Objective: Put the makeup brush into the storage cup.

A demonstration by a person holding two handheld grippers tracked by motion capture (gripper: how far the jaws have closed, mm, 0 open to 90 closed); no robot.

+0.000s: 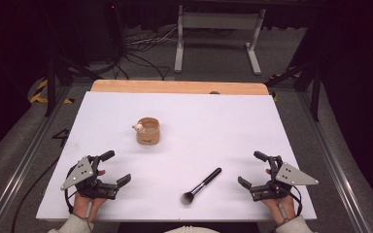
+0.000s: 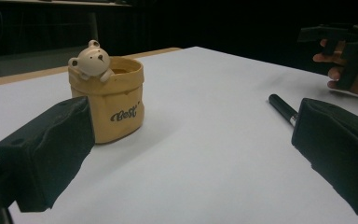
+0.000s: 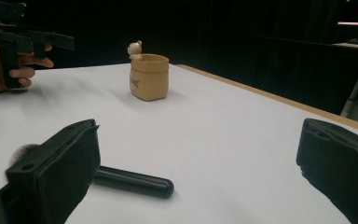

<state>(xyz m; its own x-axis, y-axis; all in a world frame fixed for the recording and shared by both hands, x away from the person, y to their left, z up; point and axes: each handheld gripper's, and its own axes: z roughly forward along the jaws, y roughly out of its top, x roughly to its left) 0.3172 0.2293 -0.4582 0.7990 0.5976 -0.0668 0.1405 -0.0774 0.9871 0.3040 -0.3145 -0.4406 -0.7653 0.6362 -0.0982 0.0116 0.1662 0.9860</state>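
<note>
A tan pouch-shaped cup [image 1: 148, 131] with a small bear figure on its rim stands upright on the white table [image 1: 223, 121], left of centre. A black-handled makeup brush [image 1: 202, 185] lies near the front edge, bristles toward the person. My left gripper [image 1: 116, 167] rests open at the front left, and my right gripper [image 1: 250, 168] is open at the front right, the brush between them. The left gripper view has the cup [image 2: 109, 105] ahead and the brush handle [image 2: 283, 108] to the right. In the right gripper view the brush handle [image 3: 133, 181] lies just beyond the left jaw, with the cup [image 3: 149, 77] farther off.
A bare wooden strip [image 1: 175, 87] runs along the table's far edge. Beyond it are cables on the floor [image 1: 141, 46] and a white metal frame [image 1: 218, 22]. The other hand's gripper shows at the top right [image 2: 345, 39] of the left gripper view.
</note>
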